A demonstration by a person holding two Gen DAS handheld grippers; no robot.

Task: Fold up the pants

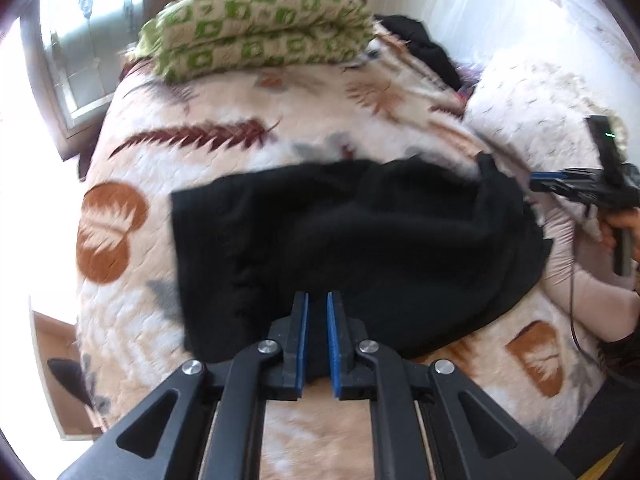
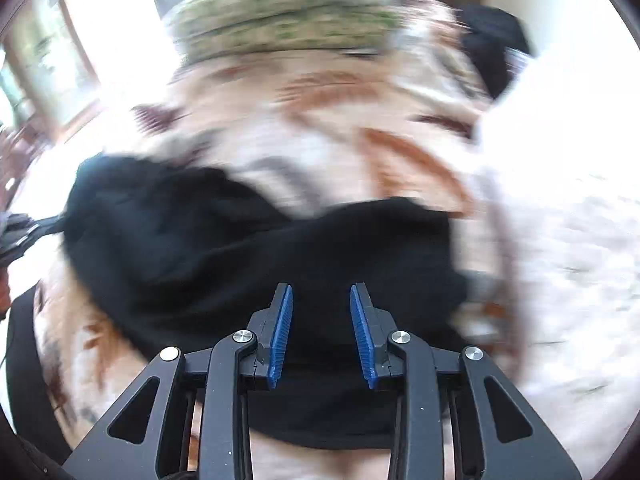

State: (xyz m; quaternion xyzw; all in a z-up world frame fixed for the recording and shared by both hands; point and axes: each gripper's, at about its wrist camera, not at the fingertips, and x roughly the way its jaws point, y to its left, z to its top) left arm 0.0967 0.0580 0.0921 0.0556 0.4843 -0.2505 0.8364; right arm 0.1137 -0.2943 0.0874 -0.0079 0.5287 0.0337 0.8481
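The black pants (image 1: 352,236) lie bunched across the leaf-patterned bedspread (image 1: 224,120). My left gripper (image 1: 318,300) hovers over their near edge, its blue pads a narrow gap apart with black cloth showing between them. My right gripper (image 2: 322,292) is open above the pants (image 2: 260,248), nothing between its pads; the right wrist view is motion-blurred. The right gripper also shows in the left wrist view (image 1: 536,180) at the pants' right end. The left gripper (image 2: 24,228) shows at the far left of the right wrist view.
A folded green-and-cream quilt (image 1: 256,28) lies at the head of the bed. A dark garment (image 1: 424,48) sits at the back right beside a white pillow (image 1: 532,104). A window (image 1: 72,48) is at the left. A cable (image 1: 574,312) hangs by the right arm.
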